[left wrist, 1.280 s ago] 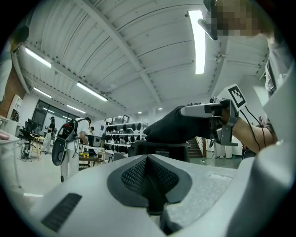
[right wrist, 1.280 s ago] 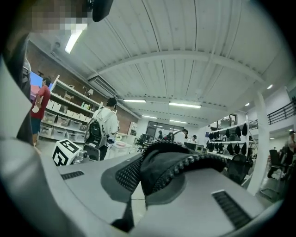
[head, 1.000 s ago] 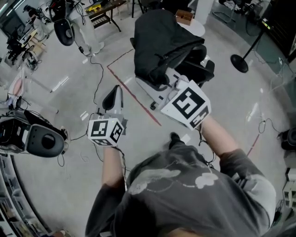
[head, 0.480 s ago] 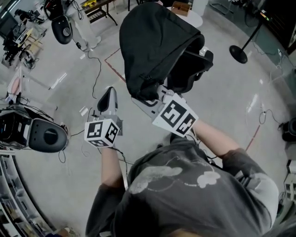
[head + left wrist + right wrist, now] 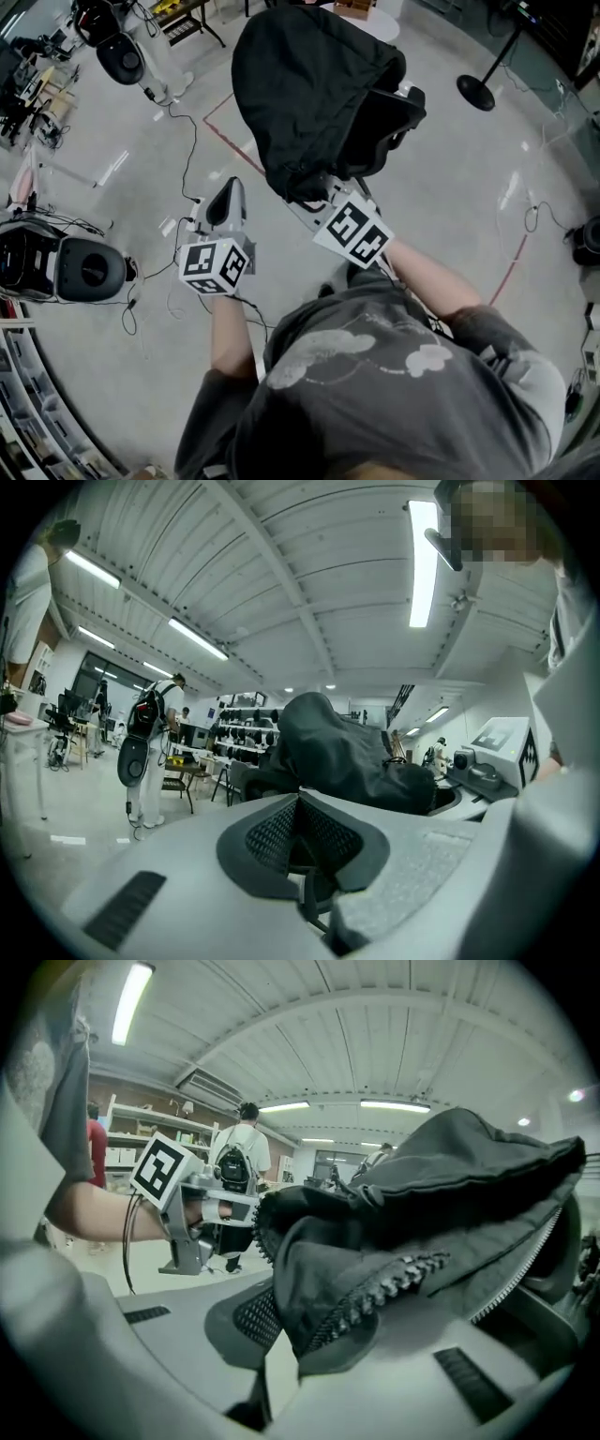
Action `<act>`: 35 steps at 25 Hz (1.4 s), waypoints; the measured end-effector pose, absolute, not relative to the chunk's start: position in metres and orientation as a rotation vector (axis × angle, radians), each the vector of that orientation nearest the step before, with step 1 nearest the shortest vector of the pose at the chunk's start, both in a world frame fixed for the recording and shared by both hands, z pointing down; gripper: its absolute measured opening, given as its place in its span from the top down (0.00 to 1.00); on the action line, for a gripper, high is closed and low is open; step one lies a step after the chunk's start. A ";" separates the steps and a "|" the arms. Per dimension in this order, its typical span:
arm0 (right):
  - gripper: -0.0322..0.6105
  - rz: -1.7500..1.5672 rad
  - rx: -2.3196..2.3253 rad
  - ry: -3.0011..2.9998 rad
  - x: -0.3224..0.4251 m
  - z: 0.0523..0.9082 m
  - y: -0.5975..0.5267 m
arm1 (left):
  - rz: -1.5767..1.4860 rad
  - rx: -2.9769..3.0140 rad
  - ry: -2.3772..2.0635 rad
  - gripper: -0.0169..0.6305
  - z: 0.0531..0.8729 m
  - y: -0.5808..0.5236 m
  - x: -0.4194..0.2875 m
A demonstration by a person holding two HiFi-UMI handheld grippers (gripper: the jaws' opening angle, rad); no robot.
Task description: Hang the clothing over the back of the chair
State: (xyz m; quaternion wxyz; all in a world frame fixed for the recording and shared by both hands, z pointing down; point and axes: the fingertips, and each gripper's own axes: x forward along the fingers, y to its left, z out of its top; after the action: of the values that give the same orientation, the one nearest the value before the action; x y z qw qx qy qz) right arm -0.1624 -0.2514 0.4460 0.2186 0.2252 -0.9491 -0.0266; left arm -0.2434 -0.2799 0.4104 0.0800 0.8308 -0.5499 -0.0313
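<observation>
The jaws of the right gripper [image 5: 274, 1333] are pressed together, and a fold of the black jacket [image 5: 422, 1213] is pinched between them. The zipper edge [image 5: 375, 1297] is seen lying right across these jaws. The jaws of the left gripper [image 5: 300, 841] are closed too, but nothing is held in them. That gripper is kept beside the jacket, apart from it.

From the head view, most of the jacket [image 5: 309, 89] is seen draped over the top of the chair [image 5: 392, 117]. Only the low edge is held, out toward the person.

The step in hand looks like the last part of the hanging. To do it well, the held edge should be brought low and close to the chair back before it is let go, so the cloth hangs flat. About the same amount should be left on each side, or the jacket may slide off. The zipper edge should be kept from getting caught on the jaws when they are opened. The empty left gripper could be used to smooth the cloth.

Plenty of open floor [image 5: 441, 206] is seen around the chair. Some cables [image 5: 185, 155] and a red line [image 5: 225, 141] lie on the floor at the left, near the feet. A stand with a round foot [image 5: 478, 91] is well apart at the right.
</observation>
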 end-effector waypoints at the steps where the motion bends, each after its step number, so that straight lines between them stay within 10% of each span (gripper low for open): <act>1: 0.95 -0.088 0.657 -2.617 -0.159 0.450 -0.255 | -0.098 2.485 -1.628 0.97 0.414 -0.281 -0.241; 13: 0.53 0.259 0.695 -2.637 -0.127 0.484 -0.255 | -0.111 2.492 -1.498 0.97 0.431 -0.294 -0.207; 20: 0.45 0.378 0.759 -2.635 -0.101 0.496 -0.248 | -0.088 2.470 -1.503 0.97 0.436 -0.285 -0.193; 28: 0.51 0.383 0.841 -2.641 -0.052 0.486 -0.230 | -0.043 2.465 -1.505 0.97 0.433 -0.251 -0.160; 35: 0.89 0.347 0.863 -2.661 -0.015 0.477 -0.200 | -0.029 2.453 -1.540 0.97 0.432 -0.208 -0.136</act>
State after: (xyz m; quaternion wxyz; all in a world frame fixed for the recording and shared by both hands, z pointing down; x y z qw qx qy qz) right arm -0.0145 -0.1995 0.4772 0.1608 0.3021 -0.9317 0.1214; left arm -0.1359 -0.2080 0.4322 0.1225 0.8405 -0.5276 -0.0101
